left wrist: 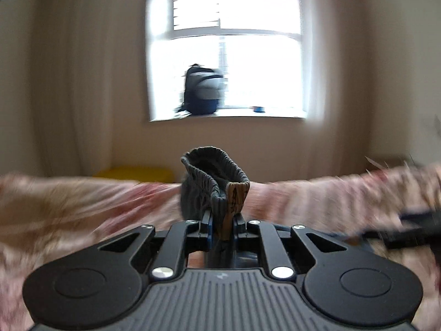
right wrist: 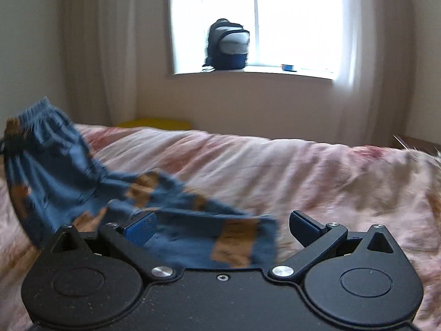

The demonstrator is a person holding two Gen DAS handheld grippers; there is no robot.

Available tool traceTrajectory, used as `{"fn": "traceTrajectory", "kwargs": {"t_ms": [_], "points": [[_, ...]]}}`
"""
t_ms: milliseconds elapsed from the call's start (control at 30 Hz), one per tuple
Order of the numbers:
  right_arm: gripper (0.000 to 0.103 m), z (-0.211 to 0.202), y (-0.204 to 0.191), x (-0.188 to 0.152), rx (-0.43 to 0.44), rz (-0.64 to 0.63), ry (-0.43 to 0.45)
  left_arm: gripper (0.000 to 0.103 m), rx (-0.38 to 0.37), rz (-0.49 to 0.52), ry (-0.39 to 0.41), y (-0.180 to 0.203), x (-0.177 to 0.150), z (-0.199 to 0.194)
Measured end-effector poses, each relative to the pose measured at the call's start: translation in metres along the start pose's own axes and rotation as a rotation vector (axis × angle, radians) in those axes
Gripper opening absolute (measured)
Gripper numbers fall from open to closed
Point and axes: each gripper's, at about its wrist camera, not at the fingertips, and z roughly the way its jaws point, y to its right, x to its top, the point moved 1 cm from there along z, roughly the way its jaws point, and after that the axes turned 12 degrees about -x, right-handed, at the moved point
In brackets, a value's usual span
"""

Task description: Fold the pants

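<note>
- Your left gripper point(left wrist: 220, 222) is clenched on the elastic waistband of the pants point(left wrist: 213, 184), which stands up in a bunched loop above the closed fingers.
- Your right gripper point(right wrist: 220, 227) is released, its jaws spread wide with a pant leg lying between them, untouched as far as the blur lets you see.
- The pants point(right wrist: 132, 201) are blue with tan patches; in the right wrist view they run long from the raised waistband, far left of the window, down to the leg end at your right gripper.
- They lie over a pink patterned bedspread point(right wrist: 303, 171).
- Beyond the bed is a window point(right wrist: 275, 22) with a backpack point(right wrist: 228, 45) on its sill and pale curtains point(right wrist: 102, 55) to its left.
</note>
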Motion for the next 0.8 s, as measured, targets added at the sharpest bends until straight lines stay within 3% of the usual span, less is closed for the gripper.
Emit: {"fn": "traceTrajectory", "kwargs": {"t_ms": [133,233,367,467,533,600,800], "points": [[0.102,-0.002,0.038,0.011,0.015,0.128,0.013,0.013,-0.085,0.174,-0.044,0.071,-0.003,0.017],[0.102,-0.004,0.069,0.016,-0.043,0.174,0.040,0.013,-0.137,0.303,-0.087,0.118,-0.016,0.032],[0.102,0.009,0.106,0.009,-0.051,0.285,-0.007,0.014,-0.184,0.417,-0.167,0.154,-0.046,0.058],[0.102,0.025,0.123,-0.003,-0.002,0.370,-0.099,0.015,-0.208,0.409,-0.267,0.161,-0.070,0.082],[0.102,0.037,0.127,-0.012,0.022,0.388,-0.160,0.025,-0.236,0.356,-0.301,0.155,-0.077,0.086],[0.102,0.042,0.124,-0.016,0.028,0.386,-0.195,0.042,-0.252,0.331,-0.285,0.152,-0.077,0.083],[0.102,0.042,0.099,-0.015,0.171,0.330,-0.199,0.044,-0.236,0.400,-0.266,0.160,-0.081,0.077]]}}
